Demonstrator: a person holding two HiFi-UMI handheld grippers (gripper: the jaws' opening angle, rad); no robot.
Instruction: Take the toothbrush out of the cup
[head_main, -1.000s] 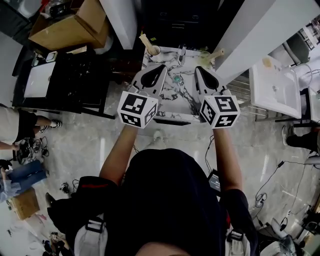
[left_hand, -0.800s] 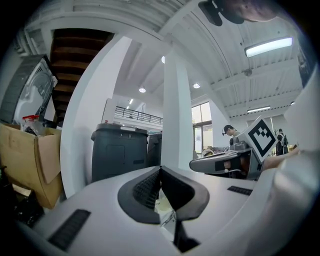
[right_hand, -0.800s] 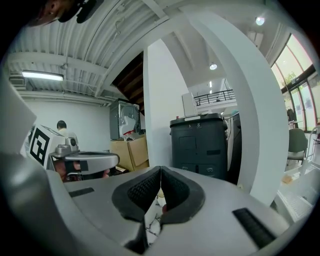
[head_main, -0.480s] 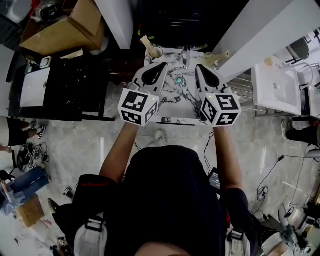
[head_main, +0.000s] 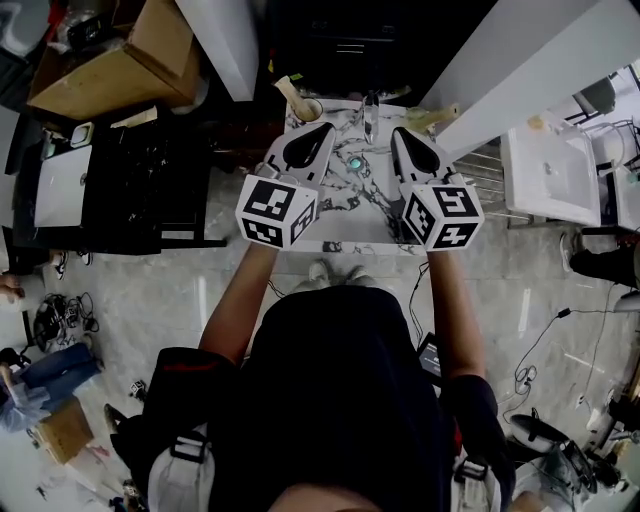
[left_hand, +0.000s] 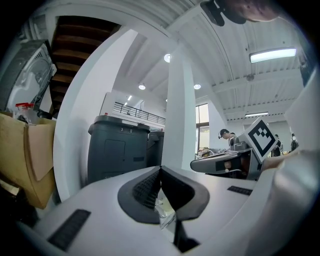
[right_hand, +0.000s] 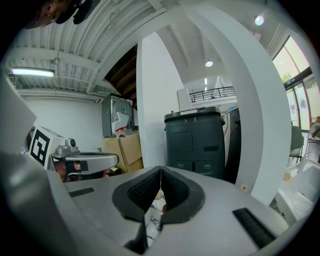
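Seen from above, a person stretches both forearms straight ahead, side by side, over a white marble-patterned bench (head_main: 340, 228). Each hand carries a pair of tongs with a black-and-white marker cube at the near end. The left tongs (head_main: 318, 133) and right tongs (head_main: 400, 137) point toward the far edge, roughly level and tilted only slightly down, with a small teal round object (head_main: 354, 162) on the bench between them.

The cup (head_main: 309, 106) stands at the far left corner of the bench, just beyond the left tongs and apart from them. The toothbrush (head_main: 289, 88) is in it, its handle leaning up and to the left.

The head view cannot show the tips closely. The left gripper view does: the left tongs (left_hand: 160, 169) are clenched, pads meeting, with nothing held. The right gripper view shows the right tongs (right_hand: 160, 169) clenched and empty as well. Those two views also show a dark grey cabinet (left_hand: 120, 150) and a white pillar (left_hand: 180, 115) ahead. A pale shape below the right tongs' pads may be the bench, but it is too small to tell.
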